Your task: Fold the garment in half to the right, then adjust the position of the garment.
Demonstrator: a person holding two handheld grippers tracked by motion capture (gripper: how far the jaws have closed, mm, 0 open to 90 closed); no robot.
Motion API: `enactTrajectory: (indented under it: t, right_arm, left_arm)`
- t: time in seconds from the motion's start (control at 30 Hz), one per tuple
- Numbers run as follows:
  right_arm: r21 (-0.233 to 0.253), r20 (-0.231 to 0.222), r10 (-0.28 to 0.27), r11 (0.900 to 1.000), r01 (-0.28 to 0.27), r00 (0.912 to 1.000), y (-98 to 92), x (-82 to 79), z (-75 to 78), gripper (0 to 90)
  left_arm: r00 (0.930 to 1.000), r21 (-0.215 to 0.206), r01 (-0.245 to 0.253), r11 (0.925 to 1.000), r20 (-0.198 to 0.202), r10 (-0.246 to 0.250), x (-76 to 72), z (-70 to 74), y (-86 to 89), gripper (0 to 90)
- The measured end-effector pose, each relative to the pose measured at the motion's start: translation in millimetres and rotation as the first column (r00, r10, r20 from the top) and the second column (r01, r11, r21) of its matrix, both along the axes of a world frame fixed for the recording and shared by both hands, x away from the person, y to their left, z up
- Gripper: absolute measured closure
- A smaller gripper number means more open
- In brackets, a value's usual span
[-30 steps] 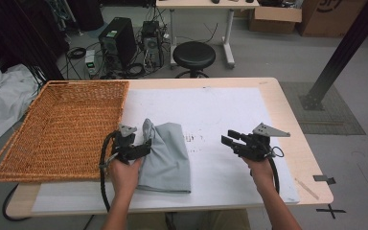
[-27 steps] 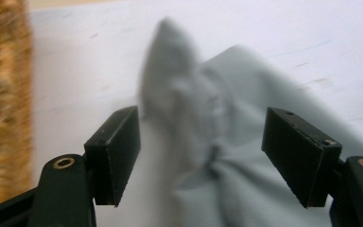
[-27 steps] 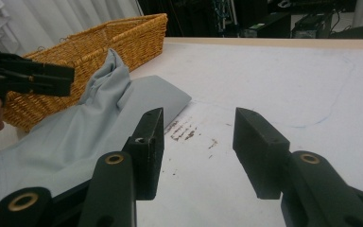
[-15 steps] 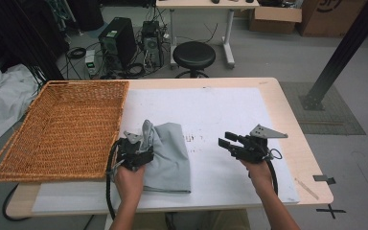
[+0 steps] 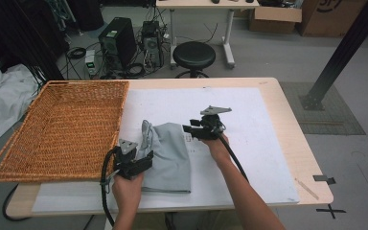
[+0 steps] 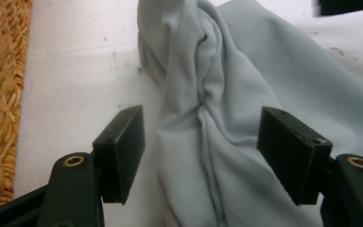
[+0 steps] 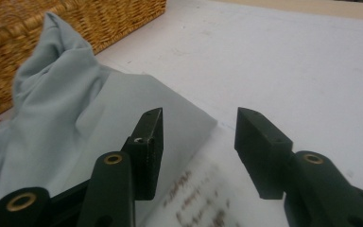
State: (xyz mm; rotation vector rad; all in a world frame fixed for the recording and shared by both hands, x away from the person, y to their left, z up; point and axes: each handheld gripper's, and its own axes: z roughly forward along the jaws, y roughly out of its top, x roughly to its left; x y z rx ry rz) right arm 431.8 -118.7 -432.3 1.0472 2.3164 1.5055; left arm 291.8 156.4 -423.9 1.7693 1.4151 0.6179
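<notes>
Cloth [image 5: 170,155] on mat [image 5: 249,143], btwn both grippers: left gripper [image 5: 141,160] at its near-left edge, right gripper [image 5: 188,129] at far-right corner. Basket [image 5: 62,129] left of left gripper.

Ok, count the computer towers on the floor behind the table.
2: the larger black tower stands left, the second tower right beside it, among cables. Others may be hidden.
</notes>
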Motion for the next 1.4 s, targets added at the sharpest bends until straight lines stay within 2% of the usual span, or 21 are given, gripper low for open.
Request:
enactTrajectory:
  t: [0.03, 0.07, 0.1, 0.13, 0.23, 0.3, 0.33, 0.4, 0.47, 0.5, 0.57, 0.67, 0.8, 0.93, 1.23, 1.4]
  right_arm:
    - [0.002, 0.006, -0.013, 1.000, 0.013, 0.9999, 8.3, 2.1, -0.7, 53.9]
    - [0.018, 0.008, -0.022, 1.000, 0.022, 0.9997, 9.2, 1.9, -0.2, 53.9]
    - [0.075, 0.009, -0.043, 0.996, 0.042, 0.9990, 8.5, 1.2, 2.1, 53.6]
    - [0.102, 0.016, -0.044, 0.994, 0.043, 0.9989, 5.9, 0.4, 5.0, 53.2]
    - [0.110, 0.049, -0.043, 0.993, 0.037, 0.9979, -4.8, -4.1, 11.5, 49.7]
    - [0.124, 0.068, -0.050, 0.991, 0.042, 0.9964, -14.1, -9.7, 14.3, 47.1]
    - [0.126, 0.079, -0.050, 0.991, 0.040, 0.9956, -20.3, -13.9, 16.7, 44.6]
    - [0.122, 0.105, -0.065, 0.991, 0.052, 0.9924, -29.6, -20.9, 19.9, 40.7]
    - [0.149, 0.111, -0.090, 0.986, 0.073, 0.9898, -43.3, -30.7, 22.9, 31.6]
    - [0.150, 0.114, -0.096, 0.986, 0.078, 0.9889, -47.7, -34.8, 23.6, 27.4]
    - [0.130, 0.137, -0.140, 0.984, 0.122, 0.9806, -58.1, -45.5, 24.5, 16.1]
    - [0.139, 0.132, -0.171, 0.978, 0.153, 0.9764, -75.5, -58.2, 24.2, 14.8]
    - [0.113, 0.145, -0.176, 0.981, 0.161, 0.9736, -91.9, -68.2, 24.1, 14.6]
    - [0.126, 0.136, -0.188, 0.977, 0.171, 0.9727, -100.3, -68.6, 25.2, 14.6]
    - [0.137, 0.135, -0.191, 0.975, 0.172, 0.9723, -98.4, -67.9, 25.1, 14.6]
    - [0.132, 0.132, -0.179, 0.978, 0.161, 0.9750, -96.8, -65.2, 25.2, 14.8]
  left_arm:
    - [1.0000, -0.008, 0.002, 1.0000, 0.005, -0.002, -0.4, 0.6, 0.9, 33.6]
    - [0.9994, -0.038, 0.012, 0.9992, 0.032, -0.010, -2.1, 2.5, 2.8, 33.5]
    - [0.9981, -0.055, 0.028, 0.9981, 0.056, -0.025, -3.5, 4.5, 4.0, 32.9]
    - [0.9957, -0.072, 0.049, 0.9962, 0.081, -0.044, -4.6, 6.5, 4.6, 32.4]
    - [0.9868, -0.106, 0.089, 0.9904, 0.144, -0.073, -7.5, 11.4, 5.6, 27.3]
    - [0.9830, -0.132, 0.112, 0.9849, 0.160, -0.091, -7.6, 13.6, 6.4, 22.6]
    - [0.9826, -0.126, 0.112, 0.9857, 0.162, -0.090, -7.5, 14.2, 6.2, 14.8]
    - [0.9777, -0.118, 0.133, 0.9840, 0.179, -0.110, -8.2, 15.4, 6.0, 14.0]
    - [0.9746, -0.115, 0.149, 0.9821, 0.185, -0.126, -8.2, 18.2, 5.1, 14.4]
    - [0.9737, -0.122, 0.150, 0.9812, 0.190, -0.125, -8.2, 19.3, 4.8, 14.8]
    - [0.9690, -0.131, 0.156, 0.9790, 0.212, -0.127, -7.2, 23.7, 4.2, 15.6]
    - [0.9630, -0.126, 0.154, 0.9800, 0.241, -0.121, -4.9, 28.8, 3.8, 15.7]
    - [0.9623, -0.125, 0.151, 0.9805, 0.245, -0.117, -2.4, 31.4, 3.2, 15.7]
    - [0.9637, -0.125, 0.146, 0.9814, 0.243, -0.112, -2.4, 30.4, 4.5, 15.7]
    - [0.9644, -0.119, 0.145, 0.9822, 0.239, -0.113, -4.0, 32.4, 9.9, 15.8]
    - [0.9679, -0.126, 0.146, 0.9811, 0.223, -0.116, -3.5, 30.2, 11.2, 15.8]
